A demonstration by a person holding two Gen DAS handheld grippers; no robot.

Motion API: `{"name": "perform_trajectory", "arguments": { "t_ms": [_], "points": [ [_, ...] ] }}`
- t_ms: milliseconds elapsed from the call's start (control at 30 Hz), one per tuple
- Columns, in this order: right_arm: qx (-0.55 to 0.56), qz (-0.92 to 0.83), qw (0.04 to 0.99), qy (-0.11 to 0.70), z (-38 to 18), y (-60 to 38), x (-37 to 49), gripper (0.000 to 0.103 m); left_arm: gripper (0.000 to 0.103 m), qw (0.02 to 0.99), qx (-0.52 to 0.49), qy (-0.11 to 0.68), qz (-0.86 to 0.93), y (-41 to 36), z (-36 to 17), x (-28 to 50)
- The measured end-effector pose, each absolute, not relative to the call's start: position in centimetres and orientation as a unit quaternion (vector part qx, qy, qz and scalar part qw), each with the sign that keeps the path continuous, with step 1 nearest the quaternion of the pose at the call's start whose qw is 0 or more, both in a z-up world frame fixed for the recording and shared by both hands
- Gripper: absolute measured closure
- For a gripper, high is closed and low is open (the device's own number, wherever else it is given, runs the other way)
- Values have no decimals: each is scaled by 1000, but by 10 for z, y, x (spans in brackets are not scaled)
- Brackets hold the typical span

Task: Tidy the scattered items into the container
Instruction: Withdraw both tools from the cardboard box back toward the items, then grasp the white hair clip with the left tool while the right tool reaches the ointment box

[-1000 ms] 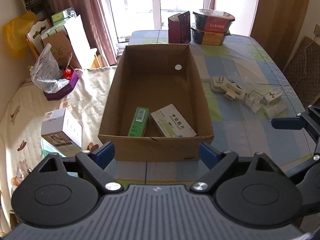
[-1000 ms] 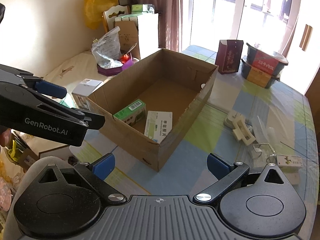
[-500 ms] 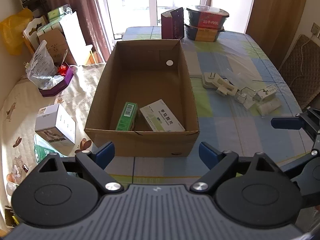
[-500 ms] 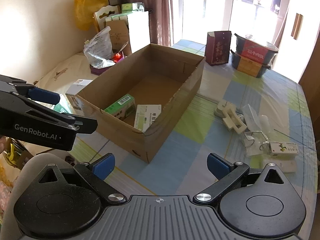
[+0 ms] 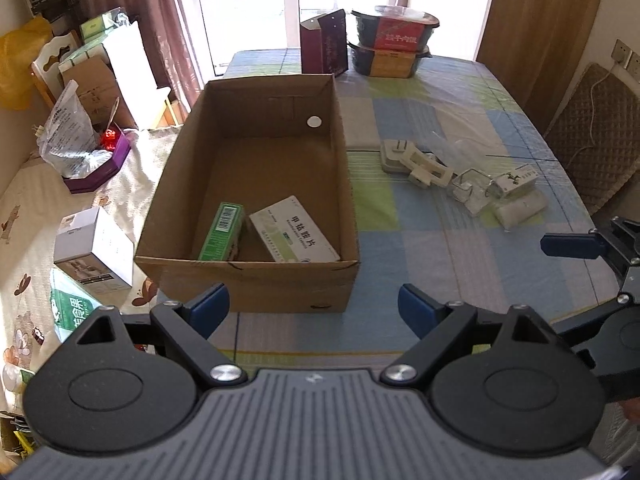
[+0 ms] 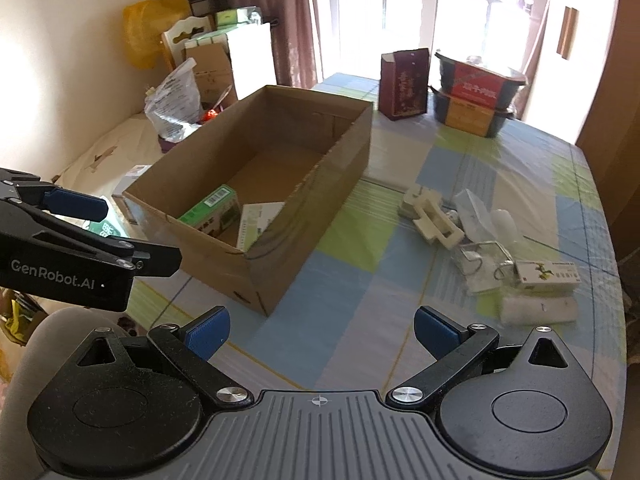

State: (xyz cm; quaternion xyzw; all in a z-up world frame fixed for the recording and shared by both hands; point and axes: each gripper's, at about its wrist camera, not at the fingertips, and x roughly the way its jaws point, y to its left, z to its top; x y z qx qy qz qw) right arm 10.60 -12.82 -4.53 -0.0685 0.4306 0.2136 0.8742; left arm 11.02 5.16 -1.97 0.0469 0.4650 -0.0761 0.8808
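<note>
Both claws are held wide and empty: the left claw (image 5: 313,308) before the box (image 5: 256,280), the right claw (image 6: 322,328) off its near right corner. In the box a green carton (image 5: 222,232) and white carton (image 5: 294,230) are seen. Right of the box, white items (image 6: 434,222) are scattered on the desk (image 6: 352,280), with bare cloth between.

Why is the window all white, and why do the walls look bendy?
In the left wrist view, sunlight overexposes the window, washing it white; the fisheye lens curves the door frame. In the right wrist view, the window glares too, and the cardboard box looks slightly blurred.
</note>
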Motion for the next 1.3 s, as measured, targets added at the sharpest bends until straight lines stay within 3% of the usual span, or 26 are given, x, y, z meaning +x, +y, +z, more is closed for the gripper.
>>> {"name": "perform_trajectory", "arguments": {
  "t_ms": [1300],
  "points": [
    [14, 65, 877, 475, -88, -280, 138, 0, 14, 862, 54, 487, -131, -68, -67, 167]
  ]
}}
